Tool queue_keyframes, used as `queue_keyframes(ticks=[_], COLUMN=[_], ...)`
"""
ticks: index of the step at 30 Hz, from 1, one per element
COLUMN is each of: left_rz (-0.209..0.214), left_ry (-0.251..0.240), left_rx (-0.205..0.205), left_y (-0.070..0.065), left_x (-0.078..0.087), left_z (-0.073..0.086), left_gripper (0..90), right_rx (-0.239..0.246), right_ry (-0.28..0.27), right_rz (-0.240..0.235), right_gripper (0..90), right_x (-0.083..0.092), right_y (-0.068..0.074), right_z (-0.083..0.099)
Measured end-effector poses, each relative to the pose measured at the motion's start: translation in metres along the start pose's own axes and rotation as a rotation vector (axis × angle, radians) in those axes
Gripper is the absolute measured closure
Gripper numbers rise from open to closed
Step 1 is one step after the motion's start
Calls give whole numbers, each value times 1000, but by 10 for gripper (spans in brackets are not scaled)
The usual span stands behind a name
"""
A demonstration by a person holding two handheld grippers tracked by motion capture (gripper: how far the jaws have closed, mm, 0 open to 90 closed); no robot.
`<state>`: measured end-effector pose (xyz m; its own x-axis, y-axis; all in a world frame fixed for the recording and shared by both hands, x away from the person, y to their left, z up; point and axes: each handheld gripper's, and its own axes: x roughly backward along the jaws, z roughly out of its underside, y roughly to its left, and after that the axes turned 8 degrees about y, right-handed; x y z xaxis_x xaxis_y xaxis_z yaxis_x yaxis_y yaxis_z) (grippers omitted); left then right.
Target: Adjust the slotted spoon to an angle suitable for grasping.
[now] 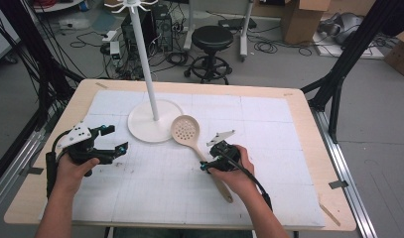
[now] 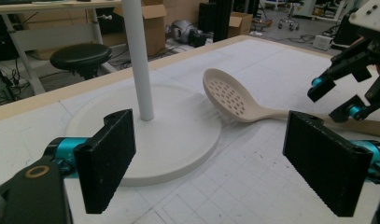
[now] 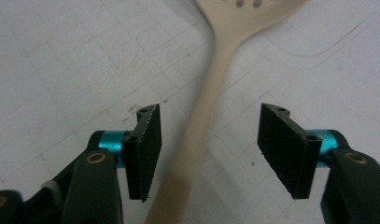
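Leftmost, from the high view, we see the left gripper [image 1: 111, 140] held in the person's left hand [image 1: 73, 171] over the near left part of the white gridded mat [image 1: 269, 124]; its jaws stand wide apart with nothing between them, and in the left gripper view the two black pads [image 2: 108, 163] frame bare mat and the edge of the stand's base. Moving right, a white stand [image 1: 152, 119] rises from a round flat base on the mat, its thin pole [image 2: 138, 60] upright. Just right of that base lies the slotted spoon [image 1: 187, 131], pale beige, its perforated bowl touching or nearly touching the base's rim and its long handle running toward the near right. Further right, the right gripper [image 1: 205, 166] sits in the person's right hand [image 1: 236, 173], lowered over the handle. In the right gripper view we see the spoon's handle [image 3: 197, 135] passing between the two jaws, closer to the left pad, with a clear gap on the other side; the jaws are partly open and not pressing on the handle, so the spoon lies unheld on the mat
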<state>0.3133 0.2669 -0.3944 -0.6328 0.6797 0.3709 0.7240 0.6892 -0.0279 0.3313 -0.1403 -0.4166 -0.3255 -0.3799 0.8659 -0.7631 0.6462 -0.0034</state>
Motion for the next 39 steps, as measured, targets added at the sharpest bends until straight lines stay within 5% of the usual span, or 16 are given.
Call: queue_keyframes(ticks=[5,11,20,27,39], left_rz=[0,1,8,9,14], left_ry=[1,10,14,18,16], left_rx=[0,-7,-14,-18,-22], left_y=[-1,-2,-3,-3,-5], left_x=[0,-1,-1,-2,-3], left_z=[0,0,0,0,-1], left_gripper=[177,177,177,177,177], right_rx=[36,63,10,15,129], right_ry=[80,86,67,62,68], right_rz=[38,31,-3,-60,-125], right_gripper=[537,609,666,742,767], right_x=[-12,-11,-11,-9,-9], right_y=[8,11,9,5,13], right_z=[1,0,3,6,5])
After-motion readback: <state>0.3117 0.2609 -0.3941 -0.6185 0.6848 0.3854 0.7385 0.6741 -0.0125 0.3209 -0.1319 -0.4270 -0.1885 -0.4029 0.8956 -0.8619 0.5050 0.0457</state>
